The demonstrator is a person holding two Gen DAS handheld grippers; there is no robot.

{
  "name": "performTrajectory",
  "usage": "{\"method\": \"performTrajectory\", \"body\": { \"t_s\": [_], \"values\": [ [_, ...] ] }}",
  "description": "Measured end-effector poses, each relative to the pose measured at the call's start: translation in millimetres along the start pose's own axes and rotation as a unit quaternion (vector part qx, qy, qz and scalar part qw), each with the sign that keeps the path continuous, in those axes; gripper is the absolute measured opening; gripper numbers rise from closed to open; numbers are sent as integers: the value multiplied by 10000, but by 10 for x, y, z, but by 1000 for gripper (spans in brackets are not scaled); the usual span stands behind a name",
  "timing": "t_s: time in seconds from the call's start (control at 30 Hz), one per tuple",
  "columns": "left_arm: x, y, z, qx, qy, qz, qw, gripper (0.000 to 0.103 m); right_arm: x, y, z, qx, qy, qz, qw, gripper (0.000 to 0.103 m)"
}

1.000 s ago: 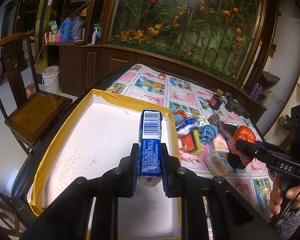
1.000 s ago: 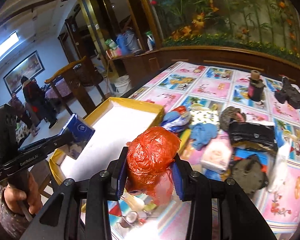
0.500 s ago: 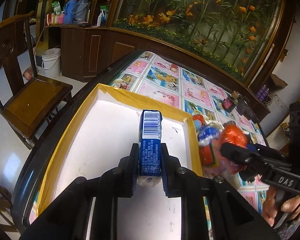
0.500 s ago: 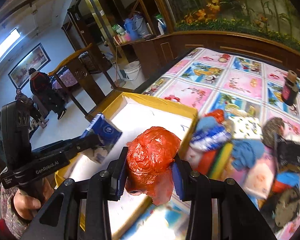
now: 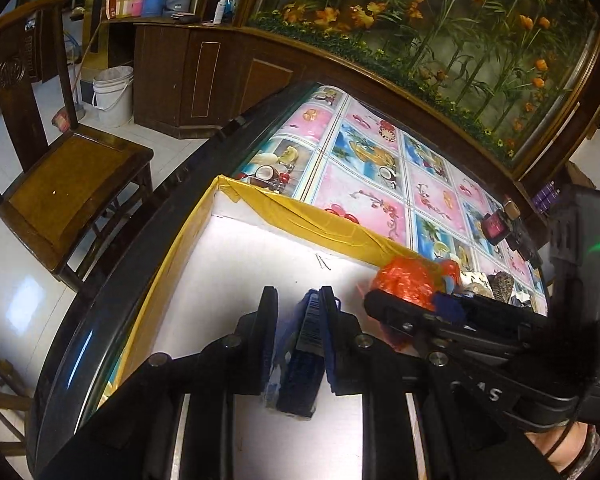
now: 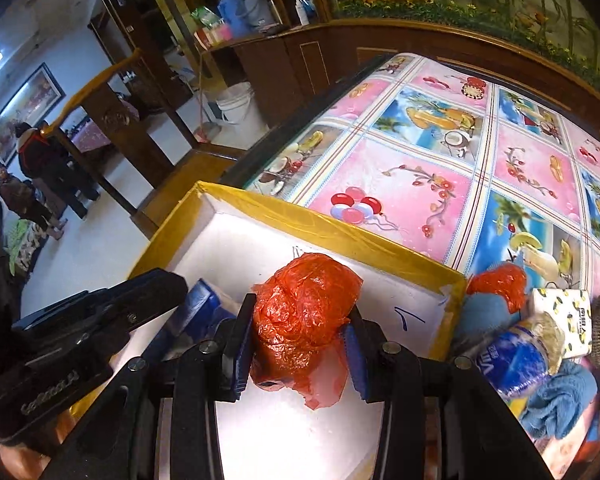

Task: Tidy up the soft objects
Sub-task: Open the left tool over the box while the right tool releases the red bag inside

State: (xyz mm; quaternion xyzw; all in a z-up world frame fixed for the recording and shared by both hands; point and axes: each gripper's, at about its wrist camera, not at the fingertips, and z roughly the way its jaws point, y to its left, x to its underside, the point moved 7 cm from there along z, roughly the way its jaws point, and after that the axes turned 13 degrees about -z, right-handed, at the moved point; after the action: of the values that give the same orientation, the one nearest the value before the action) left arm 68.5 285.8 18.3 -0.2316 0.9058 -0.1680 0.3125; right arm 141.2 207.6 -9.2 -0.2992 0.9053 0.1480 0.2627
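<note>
Fingers (image 5: 266, 344) around half-hidden blue pack (image 5: 304, 364), red bag (image 6: 304, 312) above box (image 6: 340, 236).

The box (image 6: 316, 224) floor lies bare toward its far left corner, open from above. Its yellow far wall bounds that room. The two grippers crowd each other near the right. A heap (image 6: 540, 360) blocks the right side outside.

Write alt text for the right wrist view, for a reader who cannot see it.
The right hand-held gripper holds a crumpled red plastic bag over a white box with yellow-taped edges. Beside it, the left hand-held gripper holds a blue packet over the same box. More soft items lie on the fruit-print tablecloth nearby.
</note>
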Motion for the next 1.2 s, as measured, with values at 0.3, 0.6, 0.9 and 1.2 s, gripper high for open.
{"method": "performTrajectory", "body": {
  "t_s": [0.3,0.6,0.9,1.2],
  "values": [
    [-49,153,-232,79,-302,-102,9995,49,-132,79,104,272,-81,-278,9992,80],
    [7,239,-553,294,-656,-274,9970,64,-115,139,-124,233,-383,-309,9985,85],
    [151,220,-715,447,-737,-350,9957,67,23,197,-416,82,-645,-287,9975,85],
    [306,133,-800,492,-789,-275,9953,67,303,129,-768,-161,-879,-168,9959,85]
  ]
}}
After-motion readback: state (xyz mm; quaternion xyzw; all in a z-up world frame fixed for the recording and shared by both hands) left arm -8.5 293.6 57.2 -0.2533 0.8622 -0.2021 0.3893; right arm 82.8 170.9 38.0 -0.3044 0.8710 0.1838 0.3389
